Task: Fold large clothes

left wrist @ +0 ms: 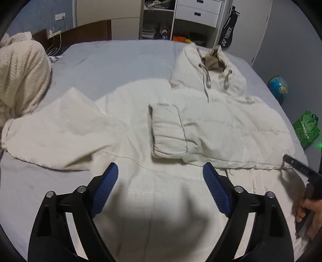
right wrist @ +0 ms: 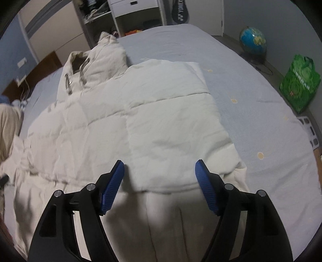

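A cream hooded puffer jacket [left wrist: 217, 125] lies front-up on the blue-grey bed [left wrist: 120, 60], its hood [left wrist: 209, 62] toward the far side. One side panel is folded over the body, and its sleeve cuff [left wrist: 167, 133] rests across the middle. The other sleeve [left wrist: 56, 133] lies spread out to the left. My left gripper [left wrist: 160, 167] hovers open over the jacket's lower body, with nothing between its blue pads. My right gripper [right wrist: 160, 163] is open too, above the hem edge of the folded panel [right wrist: 161, 121]. A hand [left wrist: 310, 209] carries that gripper at the right edge of the left wrist view.
A cream knitted blanket [left wrist: 22, 74] is heaped at the bed's left by the wooden headboard [left wrist: 80, 34]. Beyond the bed stand open shelves [left wrist: 157, 20], white drawers [left wrist: 197, 12] and a black racket bag [left wrist: 227, 34]. On the floor to the right are a globe [right wrist: 252, 40] and a green bag [right wrist: 299, 84].
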The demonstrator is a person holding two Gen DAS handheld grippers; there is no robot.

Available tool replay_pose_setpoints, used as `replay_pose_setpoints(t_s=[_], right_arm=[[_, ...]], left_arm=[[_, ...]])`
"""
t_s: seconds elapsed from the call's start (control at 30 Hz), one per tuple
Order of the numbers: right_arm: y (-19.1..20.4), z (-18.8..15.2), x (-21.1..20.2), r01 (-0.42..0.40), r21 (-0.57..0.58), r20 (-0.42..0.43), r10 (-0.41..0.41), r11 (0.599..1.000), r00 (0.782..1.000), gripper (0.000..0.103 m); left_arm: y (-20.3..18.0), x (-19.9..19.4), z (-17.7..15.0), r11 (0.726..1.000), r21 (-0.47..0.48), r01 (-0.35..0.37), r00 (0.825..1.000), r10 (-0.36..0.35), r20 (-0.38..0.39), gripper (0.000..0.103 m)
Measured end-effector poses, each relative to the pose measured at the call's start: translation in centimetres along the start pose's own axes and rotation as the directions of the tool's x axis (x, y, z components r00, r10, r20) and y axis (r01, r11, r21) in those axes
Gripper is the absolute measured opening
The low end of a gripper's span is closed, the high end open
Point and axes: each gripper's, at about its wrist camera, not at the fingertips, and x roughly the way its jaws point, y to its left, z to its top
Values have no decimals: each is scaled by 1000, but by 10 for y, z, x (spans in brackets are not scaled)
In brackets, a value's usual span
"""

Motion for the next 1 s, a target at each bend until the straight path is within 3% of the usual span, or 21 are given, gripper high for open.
replay_pose_setpoints(t_s=[0.13,0.3,0.43,0.53,0.73,1.0], right_arm=[[2,-5,-14,-10,-6,-1,10,1000,1000,69],[0,-16,-41,-57,18,6,57,998,998,69],[1,-23,-58,-67,15,28,67,998,997,69],[0,-26,-66,-69,26,35,68,997,997,69],[-6,-33,-68,-79,72,17,78,994,997,72],[-11,-33,-61,-68,111,1,69,991,998,72]], left_arm=[[20,-21,4,1000,-8,18,1000,-18,25,96],[53,-24,-2,999,23,-22,999,22,36,96],[103,-19,-11,992,-119,-36,998,41,41,96],[138,-12,-11,965,-259,-50,997,63,43,96],[176,-3,-9,906,-420,-46,998,64,29,96],[210,9,-9,866,-496,-64,997,72,-3,96]])
